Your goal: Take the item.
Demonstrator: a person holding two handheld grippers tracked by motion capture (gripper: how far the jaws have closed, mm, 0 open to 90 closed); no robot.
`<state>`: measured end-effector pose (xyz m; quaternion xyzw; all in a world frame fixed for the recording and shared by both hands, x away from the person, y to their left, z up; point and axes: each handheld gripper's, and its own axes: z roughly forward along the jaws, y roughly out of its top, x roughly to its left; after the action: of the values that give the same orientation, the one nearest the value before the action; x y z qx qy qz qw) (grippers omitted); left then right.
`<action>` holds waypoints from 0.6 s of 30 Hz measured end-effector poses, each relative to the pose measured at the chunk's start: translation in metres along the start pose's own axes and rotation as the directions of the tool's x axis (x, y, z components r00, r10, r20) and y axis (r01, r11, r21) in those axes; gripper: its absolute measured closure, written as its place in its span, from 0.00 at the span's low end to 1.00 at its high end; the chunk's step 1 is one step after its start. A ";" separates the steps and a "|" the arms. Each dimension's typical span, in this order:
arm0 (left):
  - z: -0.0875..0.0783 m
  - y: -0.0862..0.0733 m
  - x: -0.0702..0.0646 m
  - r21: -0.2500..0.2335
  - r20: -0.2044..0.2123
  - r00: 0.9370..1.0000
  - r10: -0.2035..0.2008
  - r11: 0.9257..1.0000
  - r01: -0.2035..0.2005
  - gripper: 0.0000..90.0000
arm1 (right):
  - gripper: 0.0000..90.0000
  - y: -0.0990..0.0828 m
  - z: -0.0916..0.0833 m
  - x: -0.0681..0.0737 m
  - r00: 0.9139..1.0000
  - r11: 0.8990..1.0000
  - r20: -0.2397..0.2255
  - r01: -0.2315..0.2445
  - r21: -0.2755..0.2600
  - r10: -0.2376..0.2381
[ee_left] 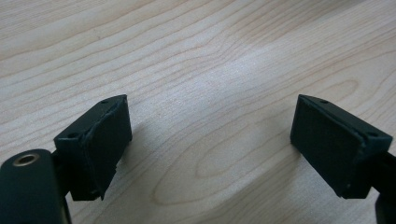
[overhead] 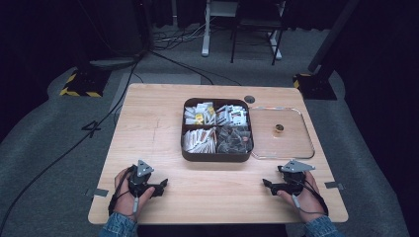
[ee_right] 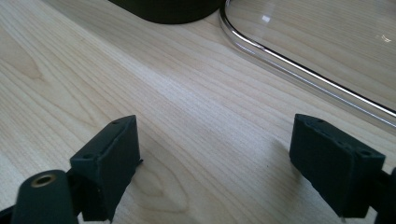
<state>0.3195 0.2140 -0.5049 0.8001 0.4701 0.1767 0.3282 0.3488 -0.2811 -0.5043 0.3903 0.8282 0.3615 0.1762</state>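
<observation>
Both tongs parked on the counter, nothing picked up yet

The left tongs (overhead: 163, 184) and right tongs (overhead: 267, 183) are rested low in the frame, jaws spread wide and empty. The brown divided box (overhead: 217, 157) of packets is seen mid-frame, its clear lid (overhead: 296, 148) laid flat just right of it, probably so the compartments can be reached.

Left tongs (overhead: 164, 183) and right tongs (overhead: 265, 183) gape wide, tips facing inward.
</observation>
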 end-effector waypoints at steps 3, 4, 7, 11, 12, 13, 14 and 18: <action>0.000 0.000 0.000 0.002 0.002 1.000 -0.001 1.000 0.001 0.14 | 0.18 0.000 0.000 0.000 1.000 1.000 -0.001 0.005 0.000 -0.005; 0.000 0.000 0.000 0.001 0.002 1.000 -0.002 1.000 0.002 0.14 | 0.18 0.000 0.000 0.000 1.000 1.000 -0.001 0.004 0.000 -0.004; 0.000 0.000 0.000 0.002 0.001 1.000 0.003 1.000 -0.003 0.14 | 0.21 0.001 0.001 -0.001 1.000 1.000 -0.017 0.005 -0.001 -0.005; 0.000 0.000 0.000 0.003 0.003 1.000 0.005 1.000 -0.005 0.14 | 0.32 0.006 -0.004 0.001 1.000 1.000 -0.019 -0.001 0.029 0.002; 0.000 0.000 0.000 0.003 0.003 1.000 0.005 1.000 -0.005 0.14 | 0.32 0.007 -0.005 0.002 1.000 1.000 -0.023 -0.009 0.027 0.010; 0.000 0.000 0.000 0.003 0.003 1.000 0.004 1.000 -0.004 0.14 | 0.32 0.009 -0.006 0.003 1.000 1.000 -0.030 -0.010 0.018 0.010; 0.000 0.000 0.000 0.004 0.004 1.000 0.004 1.000 -0.004 0.14 | 0.31 0.011 -0.007 0.004 0.999 1.000 -0.034 -0.012 0.012 0.013; 0.000 0.000 0.000 0.005 0.004 1.000 0.006 1.000 -0.006 0.14 | 0.31 0.021 -0.011 0.009 0.998 1.000 -0.064 0.017 0.019 -0.015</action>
<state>0.3199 0.2140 -0.5047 0.8026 0.4675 0.1747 0.3268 0.3470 -0.2700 -0.4814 0.3736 0.8401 0.3641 0.1488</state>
